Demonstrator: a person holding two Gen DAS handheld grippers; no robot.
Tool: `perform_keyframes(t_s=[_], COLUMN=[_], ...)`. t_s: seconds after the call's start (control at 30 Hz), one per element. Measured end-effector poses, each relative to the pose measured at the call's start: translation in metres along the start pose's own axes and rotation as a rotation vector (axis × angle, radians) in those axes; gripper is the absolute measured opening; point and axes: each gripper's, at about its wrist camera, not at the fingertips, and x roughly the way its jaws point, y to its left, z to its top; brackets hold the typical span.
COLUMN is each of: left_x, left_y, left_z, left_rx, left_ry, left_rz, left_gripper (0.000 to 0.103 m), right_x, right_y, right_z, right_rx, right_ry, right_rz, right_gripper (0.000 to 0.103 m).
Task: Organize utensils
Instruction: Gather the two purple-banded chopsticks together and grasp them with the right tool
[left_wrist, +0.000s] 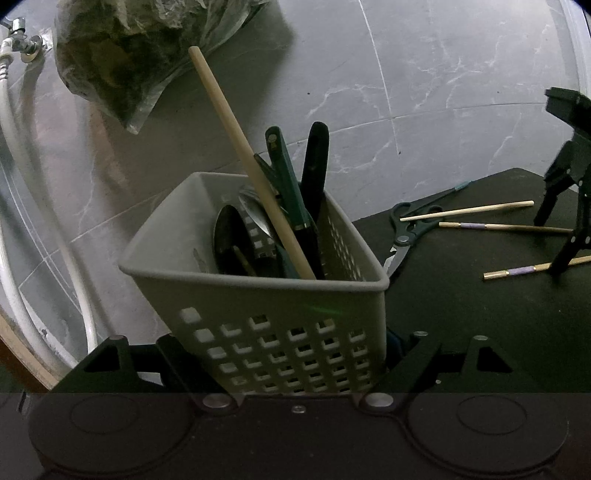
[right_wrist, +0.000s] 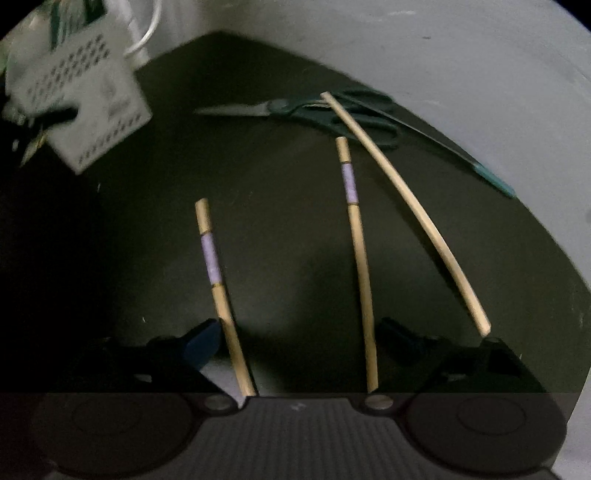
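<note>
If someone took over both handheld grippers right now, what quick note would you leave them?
Left gripper: clamped on the grey perforated plastic basket, which already holds a plain wooden chopstick and dark-handled utensils.
Right gripper: open, holding nothing, over two purple-banded bamboo chopsticks on the dark mat.
Left to do: those two, another plain chopstick, green-handled scissors.

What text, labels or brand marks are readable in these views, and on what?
None readable.
Grey perforated plastic utensil basket: a faint embossed mark on its side wall, too blurred to read.
Lilac-banded wooden chopsticks: a plain colour band, no lettering.
Green-handled scissors: no visible marking.
</note>
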Motion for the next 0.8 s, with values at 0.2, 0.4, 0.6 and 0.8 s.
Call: perform_keyframes(t_s=[0.2,0.4,0.6,0.8], left_x=[0.001,0.000,0.000,0.001], left_y=[-0.002,-0.003,-0.003,-0.003], left_z=[0.000,0.001,0.002,0.002], left_rx=[-0.006,-0.011,-0.015,-0.015], left_ry=[0.001,0.004,0.003,0.004], left_rz=[0.007,0.013,0.017,0.017], left_gripper=[0.084,0.084,0.084,0.084], right_x=[0.002,0.004,0.007,0.007], right_y=[-0.005,-0.014,-0.018,-0.008], right_z=[0.011,0.021,0.026,0.036], right_rx=[-0.079,-0.075,-0.058,-0.090], right_ry=[0.020,-0.032,-0.033,0.015], right_rz=[0.018,0.025,0.014,-0.014], right_gripper=[0.086,0.061,0.034,0.031])
